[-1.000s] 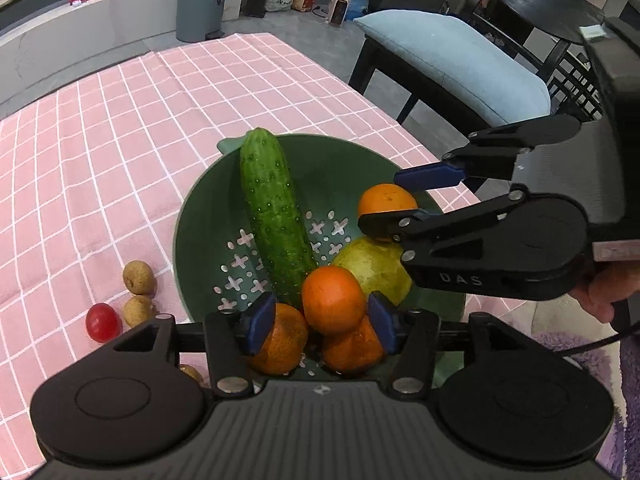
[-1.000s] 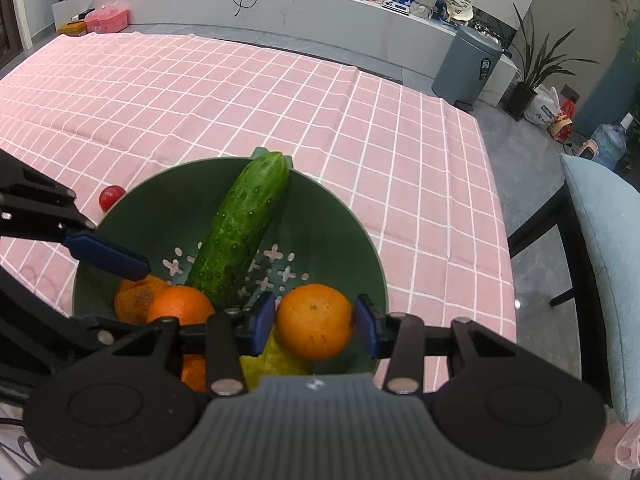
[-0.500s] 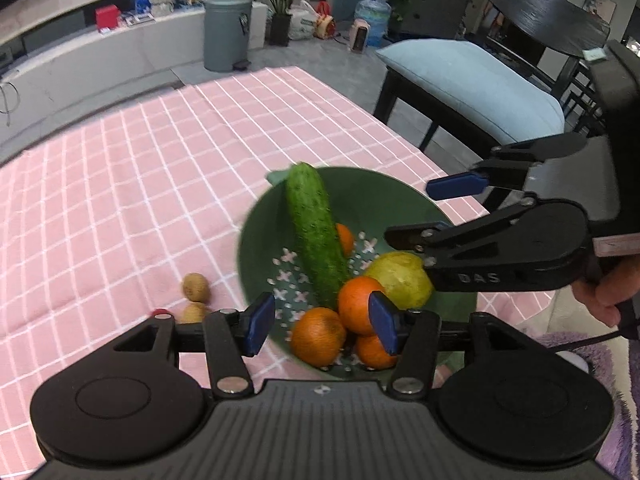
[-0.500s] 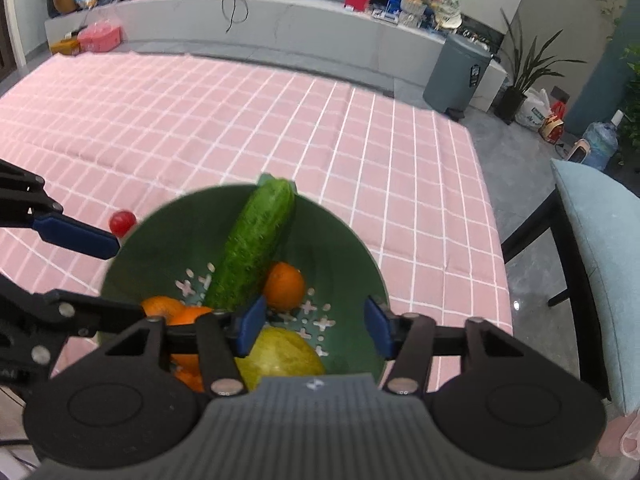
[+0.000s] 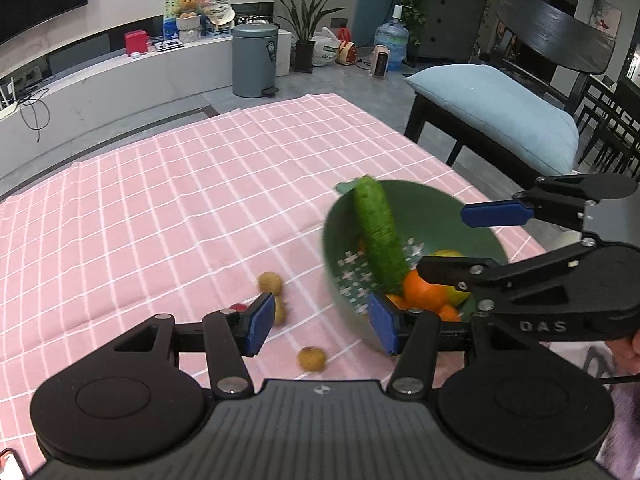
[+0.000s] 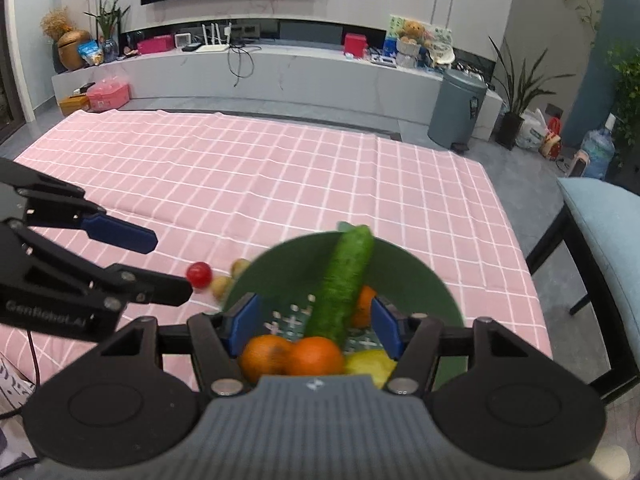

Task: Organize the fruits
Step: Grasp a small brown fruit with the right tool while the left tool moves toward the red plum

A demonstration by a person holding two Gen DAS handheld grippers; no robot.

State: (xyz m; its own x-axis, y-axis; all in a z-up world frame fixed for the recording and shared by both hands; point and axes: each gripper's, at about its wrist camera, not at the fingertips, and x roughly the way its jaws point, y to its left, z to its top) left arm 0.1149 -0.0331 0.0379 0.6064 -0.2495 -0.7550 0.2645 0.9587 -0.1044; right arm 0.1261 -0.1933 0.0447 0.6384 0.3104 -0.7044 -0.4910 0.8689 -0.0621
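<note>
A green colander bowl [image 5: 460, 204] [image 6: 420, 276] sits on the pink checked cloth. In it lie a cucumber [image 5: 378, 236] [image 6: 344, 284], several oranges [image 5: 426, 290] [image 6: 316, 356] and a yellow-green fruit [image 6: 370, 364]. My right gripper [image 6: 316, 324] hovers above the bowl's near side; its jaws are opening and its pads touch nothing. My left gripper [image 5: 322, 322] hangs open and empty above the cloth at the bowl's left edge. Small brown fruits [image 5: 270, 282] [image 6: 220, 286] and a red cherry tomato [image 6: 199, 274] lie on the cloth left of the bowl.
Another brown fruit [image 5: 312, 359] lies near the front edge of the table. A chair with a blue cushion [image 5: 492, 108] stands past the table's right side. A grey bin [image 5: 255, 60] and a low shelf are far behind. The pink cloth [image 5: 160, 208] stretches left.
The right gripper let go of an orange, which now lies in the bowl by the cucumber. Both grippers drew back and up from the bowl. The left view swung towards the small fruits.
</note>
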